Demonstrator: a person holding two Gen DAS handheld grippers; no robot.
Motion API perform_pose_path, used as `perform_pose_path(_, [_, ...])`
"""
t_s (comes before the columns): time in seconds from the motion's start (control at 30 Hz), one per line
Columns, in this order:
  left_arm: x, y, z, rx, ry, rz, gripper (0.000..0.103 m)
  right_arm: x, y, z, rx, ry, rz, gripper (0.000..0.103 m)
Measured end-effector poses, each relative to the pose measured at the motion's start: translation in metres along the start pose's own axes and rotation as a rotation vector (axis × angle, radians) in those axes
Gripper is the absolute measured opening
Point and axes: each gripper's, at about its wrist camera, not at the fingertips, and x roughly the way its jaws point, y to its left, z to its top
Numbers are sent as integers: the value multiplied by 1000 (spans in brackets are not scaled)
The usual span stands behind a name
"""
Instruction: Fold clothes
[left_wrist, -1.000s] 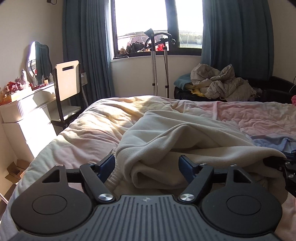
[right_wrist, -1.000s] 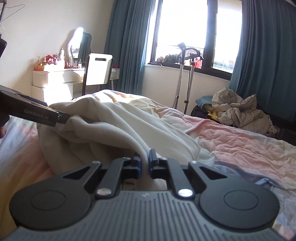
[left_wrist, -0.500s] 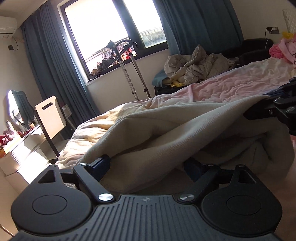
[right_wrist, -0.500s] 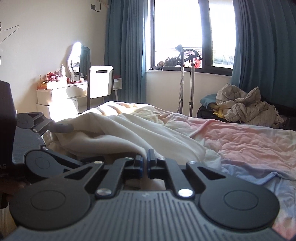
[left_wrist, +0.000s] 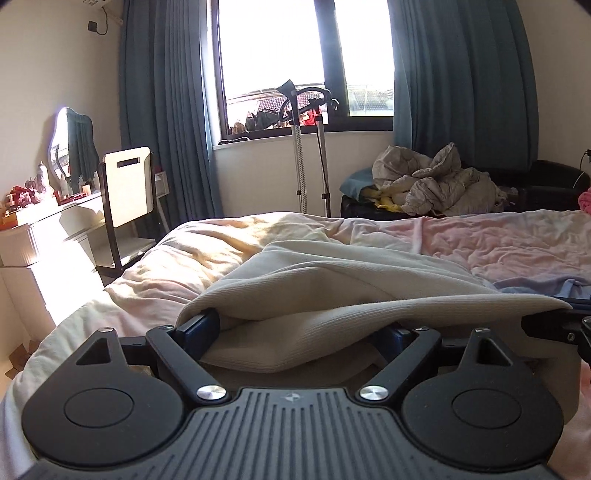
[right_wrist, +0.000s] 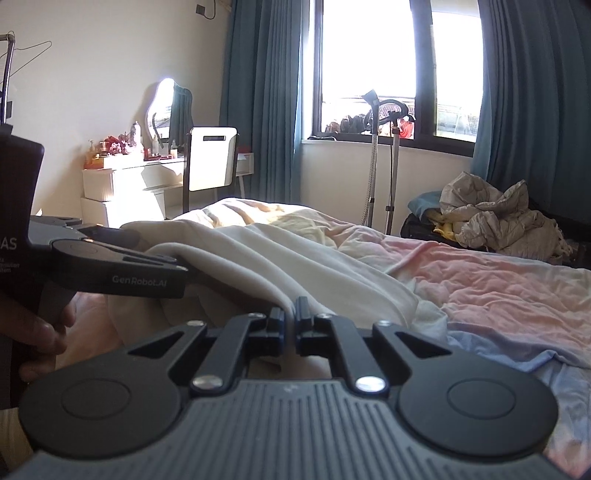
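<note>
Pink and cream bedding covers the bed (left_wrist: 498, 240), which fills most of both my views. One cream garment (left_wrist: 332, 291) lies bunched on it, straight ahead of my two grippers, its folds running away toward the window (left_wrist: 295, 62).

My left gripper (left_wrist: 299, 332) points slightly downward and sits low at the near edge of the garment. Its jaws stand wide apart and have widened a little further in the last moment; a thick fold of the cloth lies between them and drapes over both fingertips. I cannot tell whether the pads press on it, so I count it as loose between the fingers. From the right wrist camera I see this gripper side-on at the left, with one hand (right_wrist: 40, 332) wrapped round its handle.

My right gripper (right_wrist: 291, 325) also tips slightly downward, level with the left one and just to its right. Its jaws are pinched almost together on a thin edge of the garment, which rises out of the gap and runs back over the bed.

Two blue curtains (right_wrist: 258, 92) flank the window. One white chair (right_wrist: 212, 162) stands at the dresser, and one heap of grey bedding (right_wrist: 502, 218) sits beyond the bed.
</note>
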Motion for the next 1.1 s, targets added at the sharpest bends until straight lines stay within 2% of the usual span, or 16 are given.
perform_pose_path(0.13, [9,-3,-7,-11,41,63,89,3,6,-2,-49,28,-6,6])
perform_pose_path(0.23, [9,-6,-13,-11,38,101,88,12,6,-7,-11,94,-16,9])
perform_pose_path(0.33, [8,-4,-14,-23,19,121,80,19,4,-16,30,135,4,12])
perform_pose_path(0.43, [7,7,-12,-85,17,112,50,20,10,-20,-17,127,-5,14])
perform_pose_path(0.47, [6,13,-11,-118,19,101,33,20,14,-22,-40,122,-11,14])
perform_pose_path(0.5, [6,19,-10,-152,20,90,22,19,17,-23,-58,116,-13,15])
perform_pose_path(0.57, [2,29,-7,-214,17,69,12,16,22,-24,-92,94,-8,14])
perform_pose_path(0.73, [-12,50,1,-324,-9,31,9,8,28,-22,-142,54,43,9])
perform_pose_path(0.9, [-1,57,-7,-352,67,51,9,28,44,-38,-246,198,105,10])
perform_pose_path(1.0, [2,56,-8,-335,76,60,10,36,46,-43,-251,218,102,10])
perform_pose_path(1.1, [-2,61,-7,-369,87,35,12,35,40,-40,-212,222,112,10])
